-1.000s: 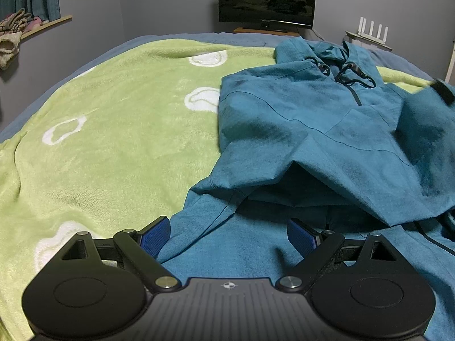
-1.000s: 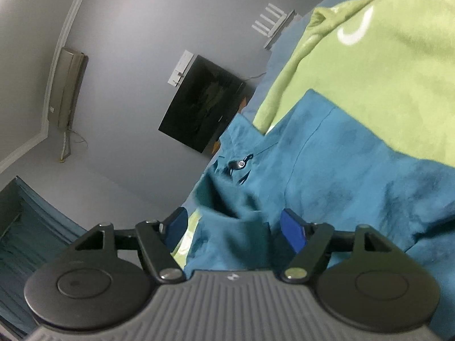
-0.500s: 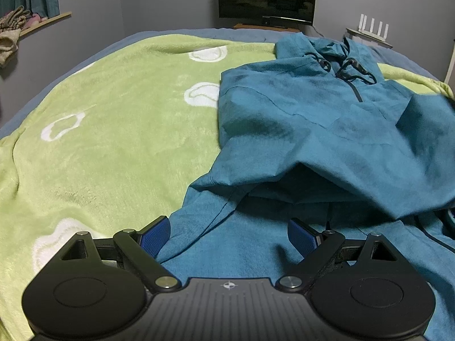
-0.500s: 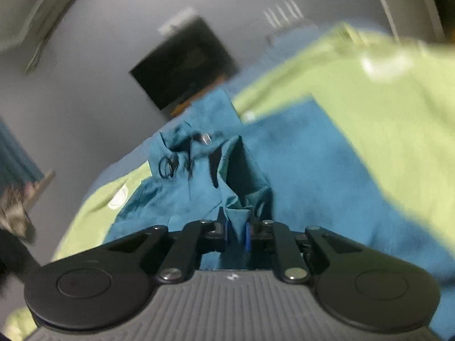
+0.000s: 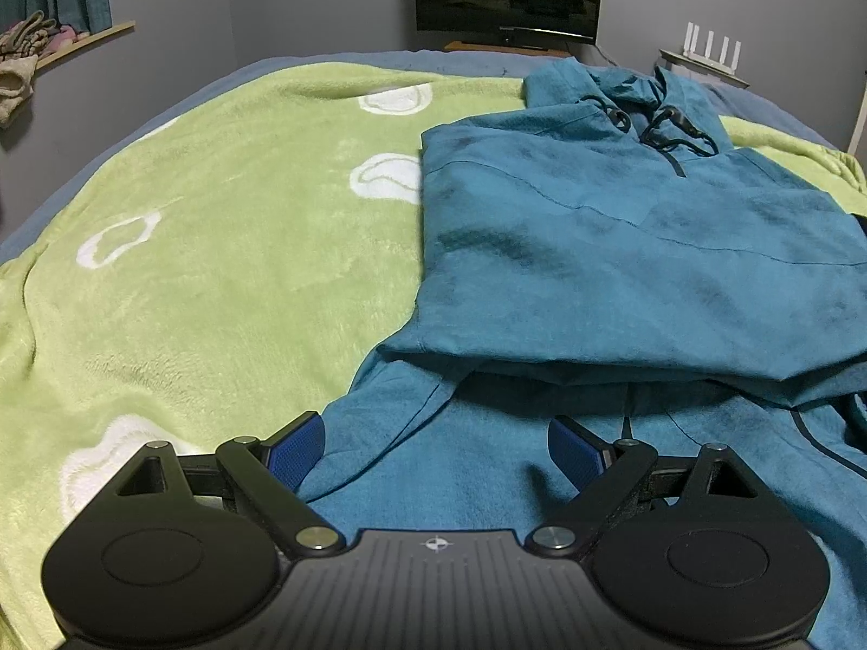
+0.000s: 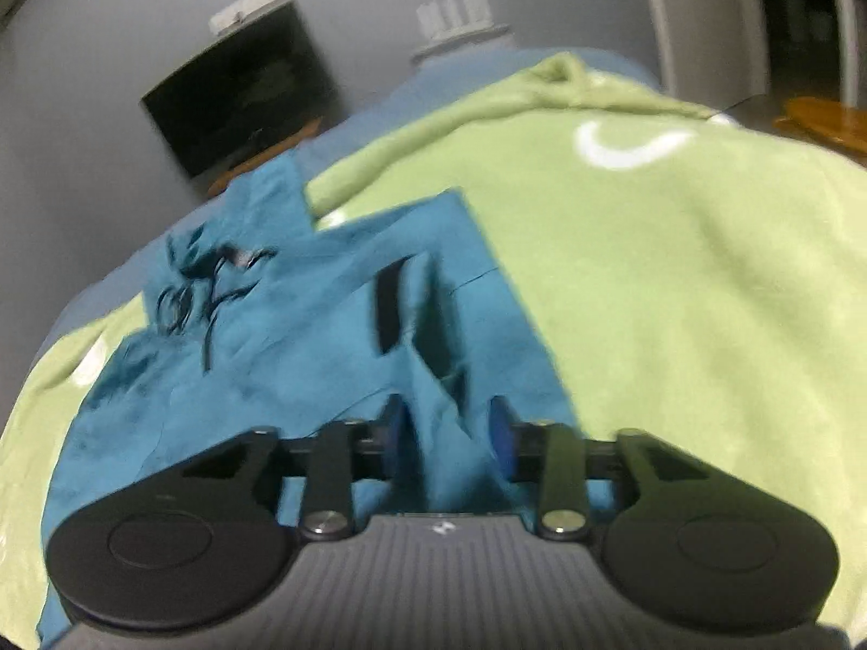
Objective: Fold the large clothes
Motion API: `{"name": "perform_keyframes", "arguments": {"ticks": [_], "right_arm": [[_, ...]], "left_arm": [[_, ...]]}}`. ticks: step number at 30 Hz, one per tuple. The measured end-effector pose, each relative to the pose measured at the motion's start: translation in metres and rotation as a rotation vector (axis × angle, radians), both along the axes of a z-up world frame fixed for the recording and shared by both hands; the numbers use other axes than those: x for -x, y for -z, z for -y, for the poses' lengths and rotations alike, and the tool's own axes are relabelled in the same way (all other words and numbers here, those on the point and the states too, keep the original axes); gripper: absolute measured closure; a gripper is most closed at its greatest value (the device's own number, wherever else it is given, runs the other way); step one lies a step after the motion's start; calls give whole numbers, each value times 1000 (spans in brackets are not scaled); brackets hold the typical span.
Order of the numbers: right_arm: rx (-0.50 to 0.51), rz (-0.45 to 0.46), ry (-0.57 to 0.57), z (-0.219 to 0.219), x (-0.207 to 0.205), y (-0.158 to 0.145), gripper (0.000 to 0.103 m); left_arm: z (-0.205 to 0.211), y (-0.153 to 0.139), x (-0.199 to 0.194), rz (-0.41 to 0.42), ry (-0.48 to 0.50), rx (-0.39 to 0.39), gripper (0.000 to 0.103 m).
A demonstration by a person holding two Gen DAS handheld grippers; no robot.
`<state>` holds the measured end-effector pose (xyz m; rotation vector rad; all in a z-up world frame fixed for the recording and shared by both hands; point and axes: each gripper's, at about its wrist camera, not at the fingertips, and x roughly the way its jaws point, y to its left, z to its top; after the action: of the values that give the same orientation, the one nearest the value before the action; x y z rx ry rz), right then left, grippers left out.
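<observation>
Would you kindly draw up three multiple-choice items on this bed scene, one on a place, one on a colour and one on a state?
1. Where on the blanket does the hoodie lie, in the left wrist view?
A. Right side
B. Left side
C. Hanging off the near edge

2. What colour is the blanket?
A. Grey
B. Light green with white shapes
C. Red

3. How does the left gripper stand?
A. Clamped on the drawstrings
B. Shut on the blanket
C. Wide open over the hoodie's near part

Key:
1 A, since the teal cloth fills the right half and bare blanket the left.
2 B, as both views show green fleece with white shapes.
3 C, because its blue pads stand far apart with the cloth lying flat between them, unpinched.
</observation>
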<state>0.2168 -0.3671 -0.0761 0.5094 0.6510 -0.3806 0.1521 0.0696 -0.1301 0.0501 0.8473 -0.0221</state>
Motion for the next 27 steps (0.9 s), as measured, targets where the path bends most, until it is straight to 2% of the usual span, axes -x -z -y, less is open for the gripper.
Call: {"name": "perform_keyframes", "arguments": {"ticks": [3,5,8,10,13,17,19,22,24,27], "right_arm": [[60,43,11,-5,8,-8,67],[81,95,-25,-15,10,-15,67],[173,155,-114,-35,12,-26,67],[261,142,-193,-52,7,-26,67],[333,50,-282,-73,-4,-17,67],[345,-152,-274,-69,-18,13,67],[300,-180,-227,-57,-17,19,67],[206,-101,-181,-43,-1,-3,67],[192,-40,-190,-42,17,-22,67],[199,-4,-225,-42,45,-50,67]], "left_arm": [[1,1,0,-5,0,-2,11],[0,1,-1,-9,1,-4,11],[0,1,-2,-10,1,-3,11],[0,1,-2,-10,1,-3,11],[0,1,-2,-10,1,-3,11],[0,1,-2,-11,1,-3,11],[0,1,-2,-11,0,-4,11],[0,1,-2,-12,1,-3,11],[0,1,-2,-12,0,-4,11],[0,1,-2,-13,1,-7,11]]}}
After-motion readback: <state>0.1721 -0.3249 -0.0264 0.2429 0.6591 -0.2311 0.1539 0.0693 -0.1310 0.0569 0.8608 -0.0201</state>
